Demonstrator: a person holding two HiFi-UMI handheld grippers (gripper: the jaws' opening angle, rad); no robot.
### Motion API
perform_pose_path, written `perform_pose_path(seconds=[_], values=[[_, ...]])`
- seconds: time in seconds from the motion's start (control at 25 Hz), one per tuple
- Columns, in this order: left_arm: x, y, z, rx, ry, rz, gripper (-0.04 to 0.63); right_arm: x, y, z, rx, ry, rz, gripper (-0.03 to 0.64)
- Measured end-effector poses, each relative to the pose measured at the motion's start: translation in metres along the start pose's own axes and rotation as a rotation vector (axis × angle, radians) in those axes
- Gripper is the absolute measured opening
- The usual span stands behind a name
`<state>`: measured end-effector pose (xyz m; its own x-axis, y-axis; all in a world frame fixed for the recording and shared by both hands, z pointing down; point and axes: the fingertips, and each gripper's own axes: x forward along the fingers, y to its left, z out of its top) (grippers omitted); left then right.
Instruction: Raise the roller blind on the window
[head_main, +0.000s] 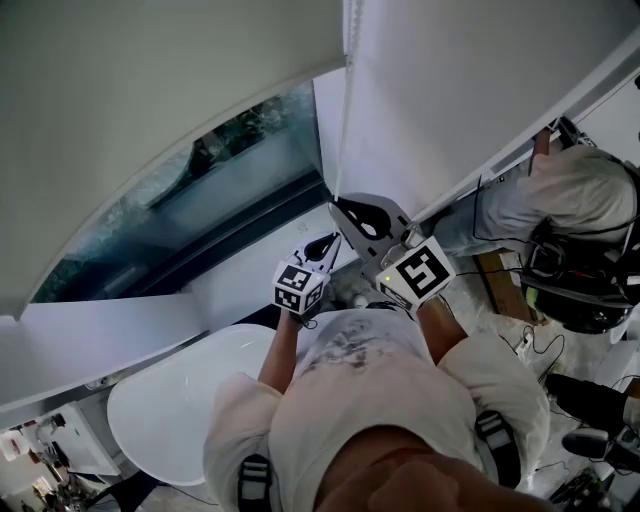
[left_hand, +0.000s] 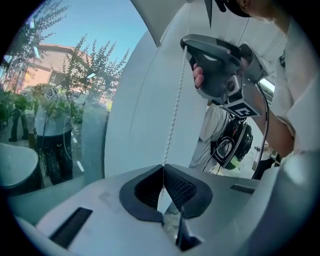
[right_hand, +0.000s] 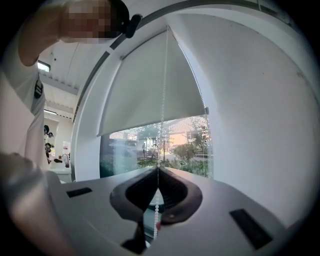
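Blind (right_hand: 150, 95) fills the upper centre of the right gripper view, covering the top of the window (right_hand: 185, 145). Its bottom edge sits about mid-frame, with glass and street greenery showing below. In the head view the blind (head_main: 130, 110) takes the upper left and the glass is a band under its curved edge. Bead chain (right_hand: 163, 100) hangs straight down in front of the blind, at frame centre. Right gripper (right_hand: 158, 169) has its jaws closed on the chain, pads pinching it, and loose beads dangle below the pads. Left gripper (left_hand: 163, 169) is also clamped tight on the chain (left_hand: 174, 115), which enters at the tips of the pads. In the left gripper view the right gripper (left_hand: 184, 44) is at upper centre, gripping the same chain higher up. In the head view both grippers sit at centre, left (head_main: 322, 247) just below right (head_main: 340, 206), close to the white wall (head_main: 470, 90). White round table (head_main: 170, 400) is at lower left and a second person (head_main: 570, 200) is at the right edge.
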<state>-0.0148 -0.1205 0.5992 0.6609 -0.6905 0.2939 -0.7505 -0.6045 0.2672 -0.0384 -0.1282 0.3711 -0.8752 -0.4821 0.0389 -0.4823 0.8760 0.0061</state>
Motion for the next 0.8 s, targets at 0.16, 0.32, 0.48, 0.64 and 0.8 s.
perform_pose_path(seconds=[0.16, 0.32, 0.48, 0.64, 0.8], values=[[0.005, 0.003, -0.017, -0.02, 0.031, 0.001, 0.009, 0.0, 0.001, -0.018, 0.009, 0.034, 0.004, 0.061], [0.011, 0.006, -0.041, -0.04, 0.069, 0.008, 0.009, -0.003, 0.0, -0.042, 0.015, 0.078, 0.001, 0.061], [0.015, 0.008, -0.067, -0.055, 0.112, 0.008, 0.009, -0.004, 0.004, -0.068, 0.029, 0.126, 0.006, 0.061], [0.014, 0.006, -0.086, -0.078, 0.137, 0.006, 0.009, -0.007, 0.01, -0.086, 0.047, 0.154, 0.012, 0.061], [0.011, 0.004, -0.085, -0.085, 0.134, 0.003, 0.011, -0.007, 0.013, -0.086, 0.043, 0.158, 0.019, 0.061]])
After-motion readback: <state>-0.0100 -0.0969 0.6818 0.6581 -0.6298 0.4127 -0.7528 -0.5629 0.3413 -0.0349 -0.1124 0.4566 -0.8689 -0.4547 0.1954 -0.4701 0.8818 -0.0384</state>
